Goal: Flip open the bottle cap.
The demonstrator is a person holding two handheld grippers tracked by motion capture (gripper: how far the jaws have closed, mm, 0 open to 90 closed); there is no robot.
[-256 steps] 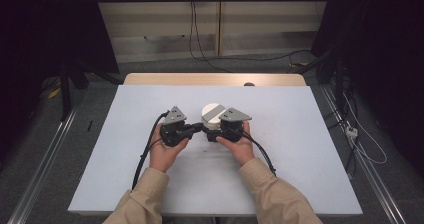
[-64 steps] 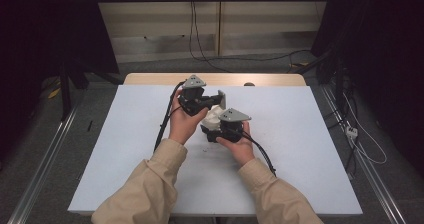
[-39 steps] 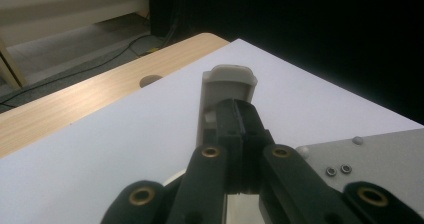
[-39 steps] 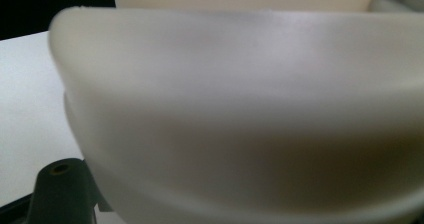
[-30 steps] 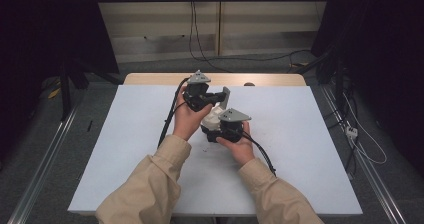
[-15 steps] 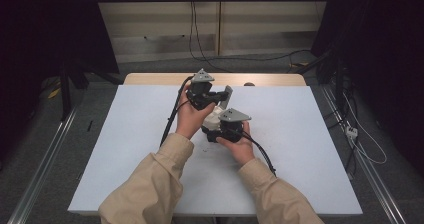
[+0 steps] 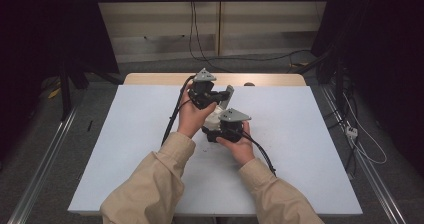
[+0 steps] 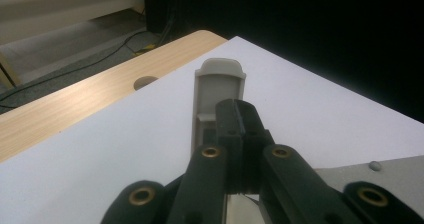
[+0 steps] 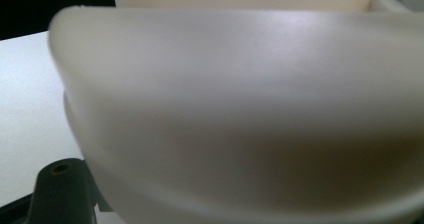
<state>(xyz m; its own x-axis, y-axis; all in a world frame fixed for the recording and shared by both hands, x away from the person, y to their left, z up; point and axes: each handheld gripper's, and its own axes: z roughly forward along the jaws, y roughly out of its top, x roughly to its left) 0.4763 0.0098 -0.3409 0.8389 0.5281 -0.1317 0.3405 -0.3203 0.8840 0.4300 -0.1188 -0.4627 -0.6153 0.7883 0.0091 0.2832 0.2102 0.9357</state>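
My left gripper (image 7: pixel 219 97) is raised over the far middle of the table, shut on a flat grey plastic piece (image 7: pixel 228 94) with a rounded end. In the left gripper view that grey piece (image 8: pixel 218 89) sticks out beyond the closed jaws of the left gripper (image 8: pixel 237 118). Just nearer the person, my right gripper (image 7: pixel 214 130) rests low on the table, shut on a white rounded container (image 7: pixel 216 118). The white container (image 9: pixel 240 109) looms very close in the right gripper view, with one black finger (image 9: pixel 62 194) at its lower left edge.
The white table top (image 7: pixel 125 149) has a bare wooden strip (image 7: pixel 270 79) along its far edge, with a round hole (image 8: pixel 145 82) in it. Cables (image 7: pixel 172 116) trail from both grippers. Metal rails (image 7: pixel 45 164) and floor cables (image 7: pixel 360 139) run beside the table.
Both grippers were side by side at the white container at first. The left one has since lifted away toward the far edge with the grey piece; over the last second it barely drifted.
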